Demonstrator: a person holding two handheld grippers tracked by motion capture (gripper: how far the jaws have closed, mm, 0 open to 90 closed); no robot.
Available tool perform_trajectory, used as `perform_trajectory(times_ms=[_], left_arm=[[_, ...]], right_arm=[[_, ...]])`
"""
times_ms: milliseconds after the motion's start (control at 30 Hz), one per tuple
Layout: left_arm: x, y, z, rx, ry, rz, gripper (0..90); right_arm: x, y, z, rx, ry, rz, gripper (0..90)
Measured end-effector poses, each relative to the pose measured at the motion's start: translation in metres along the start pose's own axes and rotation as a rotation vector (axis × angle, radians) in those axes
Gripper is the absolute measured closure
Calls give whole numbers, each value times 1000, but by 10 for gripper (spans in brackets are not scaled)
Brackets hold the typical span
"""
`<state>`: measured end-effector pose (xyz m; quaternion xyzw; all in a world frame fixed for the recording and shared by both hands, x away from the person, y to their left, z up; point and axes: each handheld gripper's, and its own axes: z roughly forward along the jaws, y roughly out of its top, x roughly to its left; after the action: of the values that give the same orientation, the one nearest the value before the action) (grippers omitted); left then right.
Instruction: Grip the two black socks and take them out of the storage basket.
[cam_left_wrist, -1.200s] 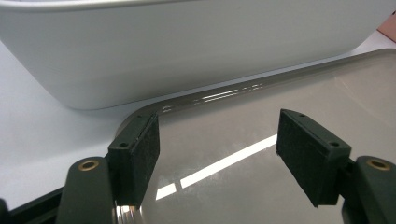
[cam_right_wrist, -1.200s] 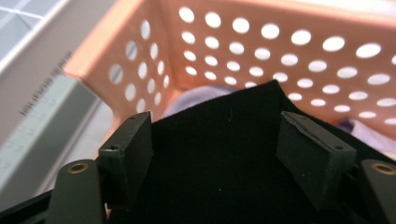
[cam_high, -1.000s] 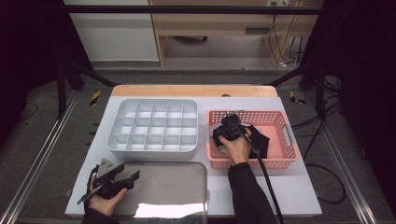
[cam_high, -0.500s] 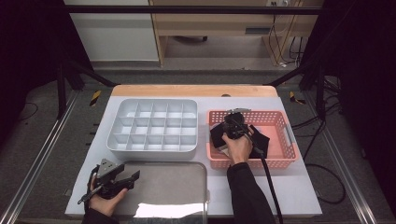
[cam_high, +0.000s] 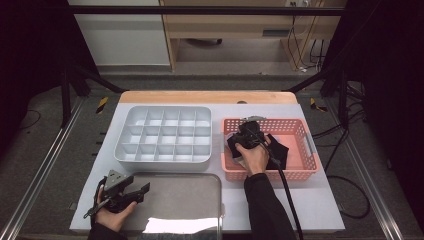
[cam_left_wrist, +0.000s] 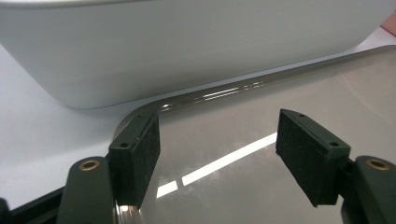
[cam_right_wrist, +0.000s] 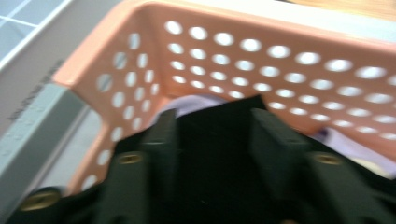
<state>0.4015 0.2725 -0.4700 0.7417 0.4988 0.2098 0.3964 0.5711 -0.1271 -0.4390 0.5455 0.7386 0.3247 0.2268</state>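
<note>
1. High view is showing a white table (cam_high: 320, 200) carrying, largest first, a steel tray (cam_high: 190, 200) at the near edge, a white compartment box (cam_high: 165, 135) behind it and a pink perforated basket (cam_high: 300, 150) to the right; a person's sleeved forearms are entering from the bottom.
2. Inside the basket a black cloth (cam_high: 277, 150) is lying crumpled over something pale; the right gripper (cam_high: 245, 136) is reaching down into it at the basket's left half.
3. Right gripper view is blurring, yet its jaws are standing a moderate way apart with the black cloth (cam_right_wrist: 212, 140) between them; whether they are pinching it or only pressing into it cannot be told.
4. Left gripper (cam_high: 132, 192) is resting low over the tray's left corner, jaws wide apart and holding nothing; its pads (cam_left_wrist: 140, 158) are showing bare above the shiny steel.
5. Judging by its folds, the cloth is looking light, limp and unbreakable; it is likely to drape and trail when lifted, so a firm pinch on a raised fold or bunched middle seems the better hold than a flat edge.
</note>
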Motion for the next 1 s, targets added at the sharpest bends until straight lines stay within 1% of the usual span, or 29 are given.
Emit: perform_trajectory(times_ms=[33, 100, 167, 200, 233, 267, 300, 333, 367, 400, 433, 467, 533, 567, 633, 667, 800, 900, 1000], left_arm=[[0, 0, 0, 0, 0, 0, 300], [0, 0, 0, 0, -1, 1, 300], [-1, 0, 1, 1, -1, 1, 300], [-1, 0, 1, 2, -2, 1, 300], [-1, 0, 1, 3, -1, 2, 300], [-1, 0, 0, 3, -1, 2, 300], [-1, 0, 0, 1, -1, 1, 300], [-1, 0, 0, 2, -1, 1, 300], [0, 0, 0, 2, -1, 0, 300], [0, 0, 1, 2, -2, 0, 300], [0, 0, 1, 3, -1, 0, 300], [-1, 0, 1, 3, -2, 1, 300], [-1, 0, 1, 3, -1, -1, 301], [-1, 0, 1, 5, -1, 2, 301], [0, 0, 1, 4, -3, 0, 302], [0, 0, 1, 2, -3, -3, 302], [-1, 0, 1, 3, -4, -3, 303], [0, 0, 1, 3, -3, -4, 304], [-1, 0, 1, 6, -3, -3, 304]], right_arm=[[1, -1, 2, 2, -4, -4, 345], [1, -2, 5, 5, -35, -28, 244], [0, -3, 9, 50, -31, -17, 189], [0, -4, 11, 70, -30, -13, 180], [-1, -5, 13, 96, -35, -17, 196], [-1, -6, 14, 113, -37, -16, 245], [0, -5, 13, 119, -34, -21, 320], [0, -5, 12, 118, -25, -17, 389], [0, -4, 11, 112, -28, -20, 452], [1, -4, 9, 104, -44, -30, 533], [1, -3, 7, 103, -42, -26, 618], [0, -3, 5, 104, -29, -11, 665], [-2, -3, 3, 101, -21, -7, 770], [-3, -2, 2, 100, -10, 8, 800], [-3, -2, -1, 81, 2, 19, 832], [-3, -1, -3, 65, 5, 16, 839], [-4, 1, -10, 18, 21, 32, 846], [-5, 5, -20, -36, 40, 41, 845], [-8, 8, -31, -68, 70, 54, 840]])
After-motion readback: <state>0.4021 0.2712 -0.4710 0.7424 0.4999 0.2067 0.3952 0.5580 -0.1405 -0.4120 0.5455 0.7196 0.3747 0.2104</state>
